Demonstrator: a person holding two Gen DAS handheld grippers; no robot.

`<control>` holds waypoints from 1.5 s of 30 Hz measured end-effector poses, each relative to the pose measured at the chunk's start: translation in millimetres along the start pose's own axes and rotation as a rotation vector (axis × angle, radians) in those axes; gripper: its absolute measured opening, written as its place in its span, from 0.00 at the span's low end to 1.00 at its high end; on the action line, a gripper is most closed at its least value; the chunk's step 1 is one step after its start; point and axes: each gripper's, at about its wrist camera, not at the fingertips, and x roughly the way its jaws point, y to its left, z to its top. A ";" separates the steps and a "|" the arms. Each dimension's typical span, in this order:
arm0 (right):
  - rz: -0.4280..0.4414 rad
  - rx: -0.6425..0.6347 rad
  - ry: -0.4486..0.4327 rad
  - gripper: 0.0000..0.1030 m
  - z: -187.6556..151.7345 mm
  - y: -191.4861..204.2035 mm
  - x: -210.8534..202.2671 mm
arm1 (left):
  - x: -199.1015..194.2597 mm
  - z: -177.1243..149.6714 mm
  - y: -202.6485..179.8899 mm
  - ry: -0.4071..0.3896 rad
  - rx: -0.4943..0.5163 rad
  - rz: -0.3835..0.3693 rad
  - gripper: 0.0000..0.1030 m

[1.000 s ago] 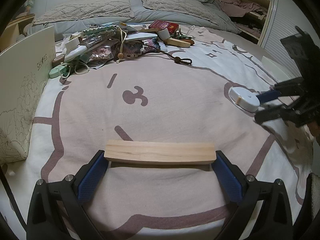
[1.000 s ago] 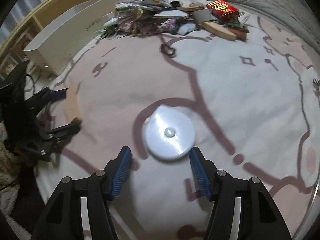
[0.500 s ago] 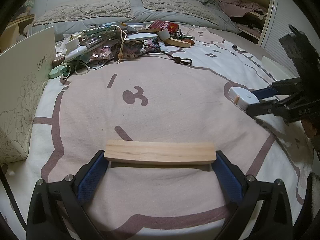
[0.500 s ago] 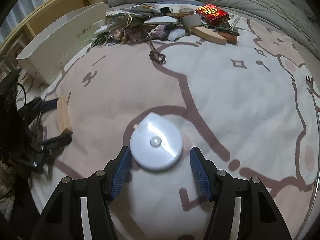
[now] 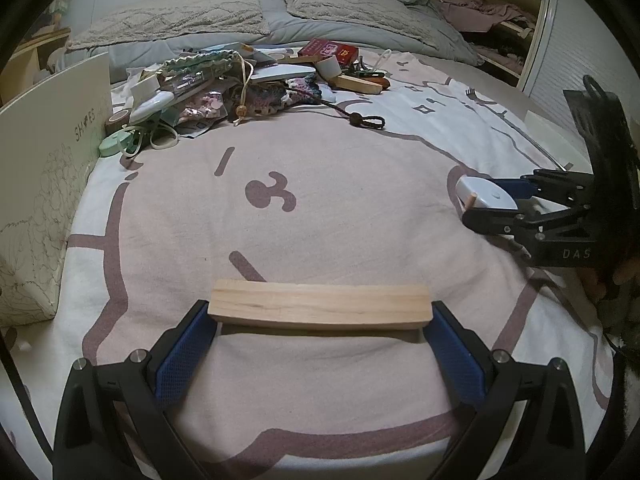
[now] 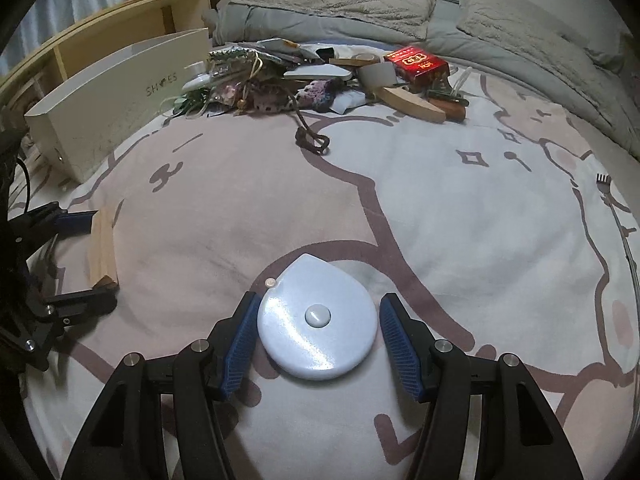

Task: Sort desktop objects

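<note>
My left claw [image 5: 320,334] is clamped end to end on a wooden block [image 5: 320,306], both blue pads pressed against its short ends, the block lying low over the pink and white bedspread [image 5: 320,184]. My right claw [image 6: 318,340] stands part open around a pale blue round tape measure [image 6: 316,322]. Its left pad looks to be touching the rim or just beside it, and I see a narrow gap at the right pad, so I cannot call that a grip. The tape measure lies flat on the bedspread with its small tab pointing away from me toward the left.

From the right wrist view the left claw and its block show at the left edge, well apart from the tape measure. Farther up the bed is the heap of things to sort [image 5: 248,80]: a red box [image 6: 416,62], a wedge of wood [image 6: 412,106], crocheted pieces, and a dark cord [image 6: 312,140] trailing toward me. A cream box marked SHOES [image 6: 116,96] stands along the left of the bed, and grey pillows [image 5: 340,4] lie beyond the heap.
</note>
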 end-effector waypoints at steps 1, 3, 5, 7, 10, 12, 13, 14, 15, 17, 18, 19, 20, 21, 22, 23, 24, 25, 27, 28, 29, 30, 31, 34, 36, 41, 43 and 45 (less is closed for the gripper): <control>0.000 0.001 -0.003 0.60 -0.3 -0.1 0.1 | -0.2 -0.4 1.7 0.002 -0.004 -0.005 1.00; -0.005 -0.001 -0.012 0.60 -1.6 0.0 -0.3 | -0.1 0.8 3.1 0.007 -0.008 -0.010 1.00; -0.015 -0.008 -0.017 0.60 -2.4 1.2 -0.7 | -0.5 1.7 3.8 0.012 -0.009 -0.012 1.00; -0.018 -0.011 -0.018 0.60 -2.4 1.8 0.0 | -0.6 3.0 5.1 0.017 -0.012 -0.017 1.00; -0.036 -0.021 -0.018 0.60 -3.1 4.3 0.8 | -0.9 5.0 6.9 0.028 -0.024 -0.036 1.00; -0.051 -0.034 -0.019 0.60 -3.4 7.0 1.3 | -1.7 7.2 9.5 0.038 -0.032 -0.056 1.00; -0.054 -0.036 -0.021 0.60 -3.5 7.4 1.3 | -2.3 7.2 8.6 0.044 -0.029 -0.060 1.00; -0.053 -0.034 -0.023 0.60 -4.2 7.3 0.8 | -2.4 8.1 8.2 0.050 -0.024 -0.061 1.00; -0.049 -0.031 -0.023 0.60 -4.2 6.5 0.8 | -2.3 9.0 7.3 0.056 -0.016 -0.056 1.00; -0.040 -0.025 -0.025 0.60 -4.5 4.8 0.6 | -1.4 9.3 2.9 0.068 0.012 -0.034 1.00; -0.037 -0.023 -0.026 0.60 -4.4 4.4 0.6 | -0.3 9.5 -0.2 0.073 0.030 -0.019 1.00; -0.035 -0.021 -0.027 0.60 -4.4 4.0 0.7 | -0.4 9.2 -1.3 0.072 0.036 -0.011 1.00; -0.032 -0.019 -0.028 0.60 -4.7 4.0 0.6 | -0.1 9.7 -2.0 0.069 0.035 -0.004 1.00; -0.030 -0.018 -0.028 0.60 -4.9 3.7 0.5 | 0.3 10.2 -1.3 0.067 0.030 -0.001 1.00; -0.027 -0.015 -0.029 0.60 -5.0 3.0 0.5 | 0.7 11.0 -0.7 0.060 0.022 0.006 1.00; -0.023 -0.013 -0.029 0.60 -5.0 2.2 0.6 | 1.0 11.2 -0.4 0.053 0.018 0.012 1.00; -0.021 -0.011 -0.029 0.60 -5.0 1.8 0.8 | 1.9 11.4 -0.3 0.050 0.015 0.014 1.00; -0.021 -0.010 -0.030 0.60 -5.1 1.8 0.8 | 3.0 11.2 -0.8 0.048 0.018 0.019 1.00; -0.022 -0.012 -0.030 0.60 -5.0 2.1 1.0 | 2.5 10.1 -1.5 0.041 0.025 0.024 1.00; -0.024 -0.013 -0.031 0.60 -4.7 2.2 1.1 | 2.0 10.2 -0.8 0.039 0.022 0.021 1.00; -0.024 -0.013 -0.032 0.60 -4.8 2.2 0.9 | 1.5 10.0 0.2 0.037 0.019 0.017 1.00; -0.024 -0.012 -0.033 0.60 -4.8 2.1 0.8 | 0.9 10.2 0.4 0.035 0.017 0.017 1.00; -0.025 -0.012 -0.034 0.60 -4.8 2.0 0.8 | 0.3 9.9 0.2 0.032 0.017 0.016 0.98; -0.030 -0.015 -0.034 0.60 -4.8 2.8 0.7 | -2.4 8.7 -1.8 0.018 0.022 0.017 0.97; -0.033 -0.017 -0.035 0.60 -4.7 3.1 0.5 | -3.8 8.4 -2.0 0.011 0.020 0.016 0.97; -0.034 -0.018 -0.035 0.60 -4.8 3.2 0.3 | -7.8 7.4 -4.6 -0.006 0.024 0.016 0.96; -0.033 -0.017 -0.035 0.60 -4.6 2.8 0.4 | -8.8 7.0 -5.6 -0.011 0.023 0.025 0.97; -0.032 -0.016 -0.033 0.60 -4.1 2.7 0.2 | -9.8 7.0 -5.5 -0.014 0.015 0.032 0.96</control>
